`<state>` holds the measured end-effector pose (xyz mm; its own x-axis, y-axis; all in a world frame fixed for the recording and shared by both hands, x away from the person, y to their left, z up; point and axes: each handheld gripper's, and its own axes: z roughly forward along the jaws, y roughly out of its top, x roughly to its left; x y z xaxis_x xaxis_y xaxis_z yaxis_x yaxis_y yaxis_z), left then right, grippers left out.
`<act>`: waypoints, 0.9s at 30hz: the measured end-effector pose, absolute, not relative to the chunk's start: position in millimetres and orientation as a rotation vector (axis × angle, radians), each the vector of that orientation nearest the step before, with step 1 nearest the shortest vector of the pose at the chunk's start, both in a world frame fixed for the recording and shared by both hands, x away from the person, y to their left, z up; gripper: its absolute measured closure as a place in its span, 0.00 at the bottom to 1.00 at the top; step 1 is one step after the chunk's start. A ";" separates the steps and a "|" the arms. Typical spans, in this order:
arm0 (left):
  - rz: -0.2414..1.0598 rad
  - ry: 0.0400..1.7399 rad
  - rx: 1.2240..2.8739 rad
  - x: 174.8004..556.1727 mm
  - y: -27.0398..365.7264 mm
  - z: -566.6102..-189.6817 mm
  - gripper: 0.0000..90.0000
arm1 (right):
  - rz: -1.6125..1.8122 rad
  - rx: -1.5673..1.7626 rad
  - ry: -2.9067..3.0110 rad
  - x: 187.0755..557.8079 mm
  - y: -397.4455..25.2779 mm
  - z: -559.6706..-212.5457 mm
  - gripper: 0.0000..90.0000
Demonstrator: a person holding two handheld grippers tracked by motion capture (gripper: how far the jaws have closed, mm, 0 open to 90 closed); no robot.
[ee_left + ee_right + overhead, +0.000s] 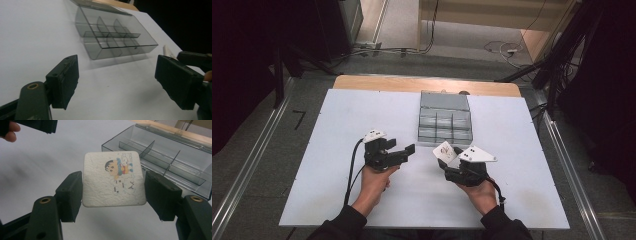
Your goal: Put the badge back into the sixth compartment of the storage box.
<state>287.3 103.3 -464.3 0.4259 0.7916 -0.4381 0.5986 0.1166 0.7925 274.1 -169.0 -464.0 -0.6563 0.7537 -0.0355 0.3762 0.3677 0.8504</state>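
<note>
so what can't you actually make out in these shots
- Small print on the white card, right gripper view: too blurred to read beside the cartoon.
- Card's underside: faces away in the right gripper view, and in the high view the card is too small.
- Organizer box, right gripper view: far end cut off by the frame edge.
- Left gripper, left gripper view: its right jaw is partly cut by the frame.

White cartoon-printed square pad [113,179] clamped between the right tool [113,192] jaws, clear divided box [172,157] beyond.
</note>
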 end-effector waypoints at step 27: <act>-0.181 1.160 1.400 314.4 39.7 -469.8 0.94 | 1.245 1.003 2.129 281.3 -170.7 -457.5 0.35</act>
